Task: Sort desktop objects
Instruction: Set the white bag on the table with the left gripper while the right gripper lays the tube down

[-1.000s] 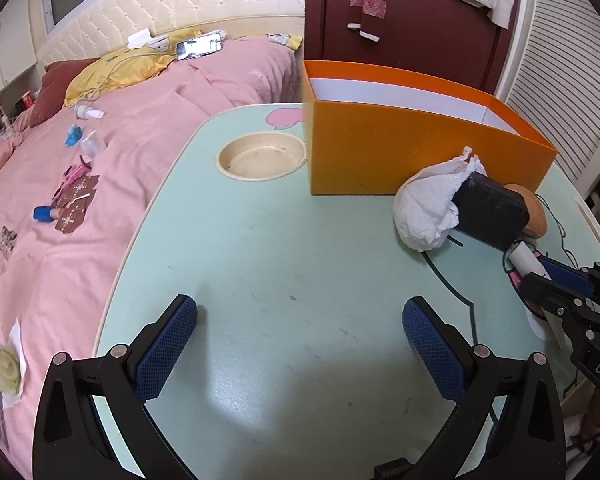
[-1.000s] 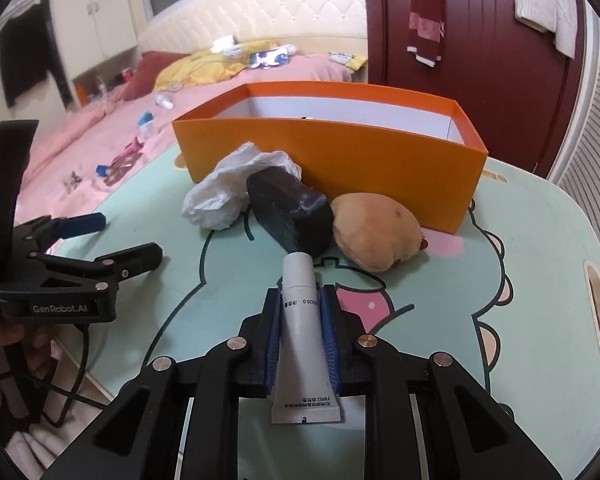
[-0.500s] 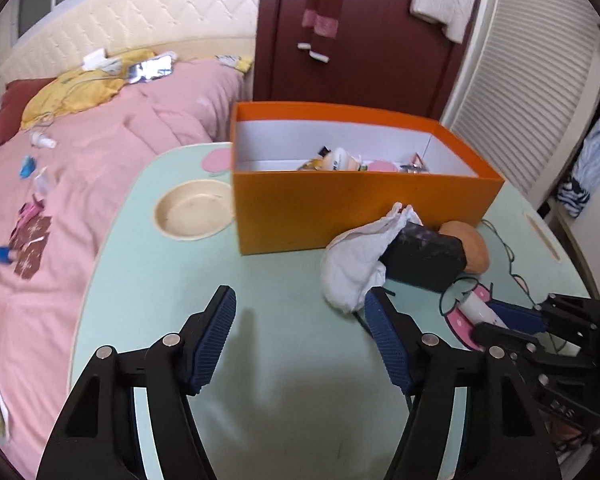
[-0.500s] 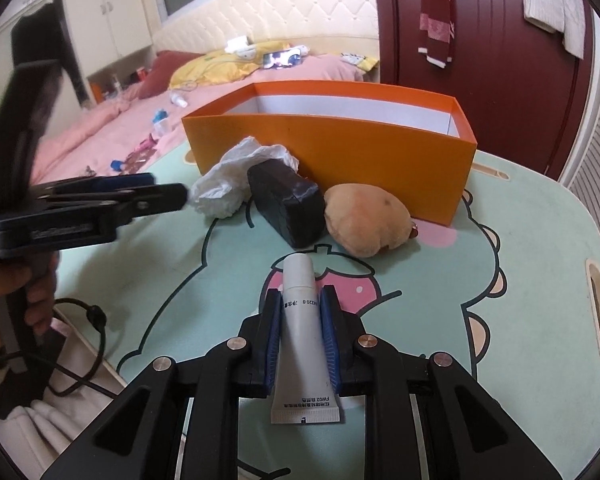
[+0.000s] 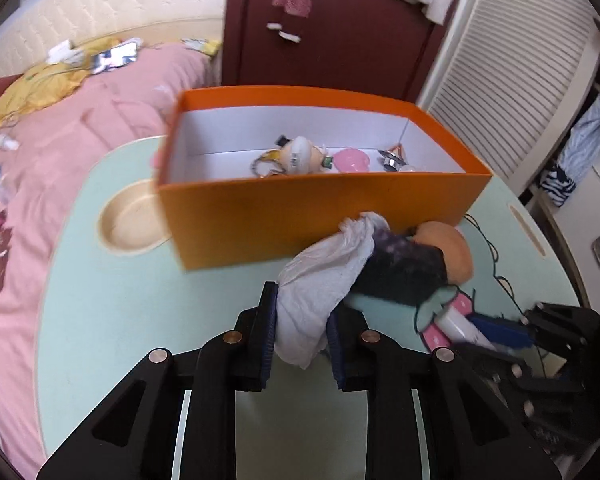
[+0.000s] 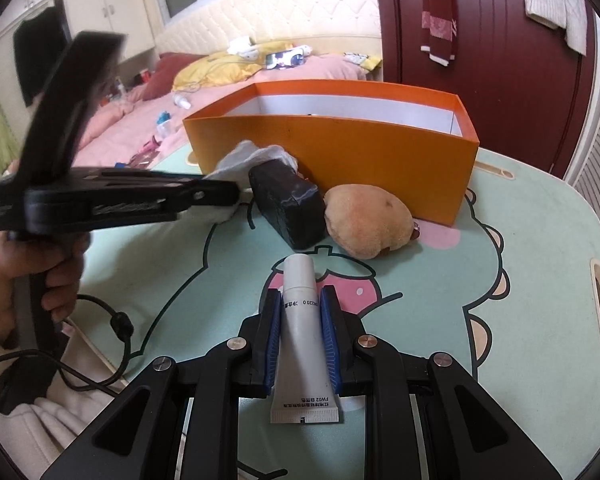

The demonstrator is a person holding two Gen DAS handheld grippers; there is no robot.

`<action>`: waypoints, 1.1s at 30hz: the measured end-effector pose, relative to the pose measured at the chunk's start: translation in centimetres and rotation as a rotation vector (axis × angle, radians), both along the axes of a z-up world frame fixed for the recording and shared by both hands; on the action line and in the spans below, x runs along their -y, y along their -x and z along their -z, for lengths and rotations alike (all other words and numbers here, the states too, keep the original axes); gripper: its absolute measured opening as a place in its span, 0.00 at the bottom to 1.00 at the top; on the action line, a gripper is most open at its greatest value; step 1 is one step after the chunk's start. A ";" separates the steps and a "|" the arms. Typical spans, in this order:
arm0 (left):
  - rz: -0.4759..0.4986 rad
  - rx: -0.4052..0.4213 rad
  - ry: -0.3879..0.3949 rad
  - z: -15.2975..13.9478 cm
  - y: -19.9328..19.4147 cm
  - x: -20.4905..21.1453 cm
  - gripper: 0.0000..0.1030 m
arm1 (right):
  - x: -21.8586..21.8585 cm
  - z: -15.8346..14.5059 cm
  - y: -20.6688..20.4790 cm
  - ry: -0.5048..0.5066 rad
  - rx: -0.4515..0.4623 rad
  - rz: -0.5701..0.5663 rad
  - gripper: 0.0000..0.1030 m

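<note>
A crumpled white cloth (image 5: 324, 280) lies on the green table (image 5: 132, 312) in front of the orange box (image 5: 300, 216). My left gripper (image 5: 301, 314) is closing on the cloth, and both blue pads press its lower end. In the right wrist view the left gripper (image 6: 224, 194) reaches in from the left to the cloth (image 6: 260, 156). A black block (image 6: 288, 204) and a tan plush toy (image 6: 368, 224) sit against the box (image 6: 340, 152). My right gripper (image 6: 300, 304) is shut on a white tube (image 6: 300, 320), cap pointing forward.
The box holds several small items (image 5: 300, 156). A cream cup recess (image 5: 132, 220) is set in the table left of the box. A pink bed (image 5: 80, 112) borders the table's left side. A black cable (image 6: 116, 320) hangs off the near edge by the person's hand (image 6: 4, 276).
My left gripper went from wide open to closed on the white cloth while moving right and forward toward the box. The right gripper kept still with the tube.
</note>
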State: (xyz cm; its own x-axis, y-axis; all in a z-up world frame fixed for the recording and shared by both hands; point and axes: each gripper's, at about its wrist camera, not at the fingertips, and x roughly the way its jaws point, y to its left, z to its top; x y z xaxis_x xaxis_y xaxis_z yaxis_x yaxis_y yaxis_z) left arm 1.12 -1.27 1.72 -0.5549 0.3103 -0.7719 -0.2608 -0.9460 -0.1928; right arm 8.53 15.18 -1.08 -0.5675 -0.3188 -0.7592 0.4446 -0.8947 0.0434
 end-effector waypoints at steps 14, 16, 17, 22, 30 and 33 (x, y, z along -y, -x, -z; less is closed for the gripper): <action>-0.059 -0.103 0.110 1.9 -5.3 0.6 0.40 | 0.0 -0.2 0.2 -0.007 -0.002 0.008 0.19; -0.046 -0.105 0.121 2.1 -5.4 -0.2 0.70 | 0.1 -0.2 0.1 -0.020 -0.006 0.009 0.19; -0.039 -0.098 0.120 2.2 -5.3 -0.4 0.87 | 0.1 -0.2 0.1 -0.026 -0.009 0.009 0.19; -0.034 -0.088 0.128 2.2 -5.0 -0.6 0.89 | 0.2 -0.2 0.0 -0.041 -0.014 0.012 0.19; -0.048 -0.072 0.134 2.1 -5.4 -0.5 0.97 | 0.6 0.6 0.3 -0.110 0.003 0.052 1.00; -0.050 -0.074 0.135 2.1 -5.5 -0.6 0.97 | 0.5 0.6 0.2 -0.114 0.002 0.051 1.00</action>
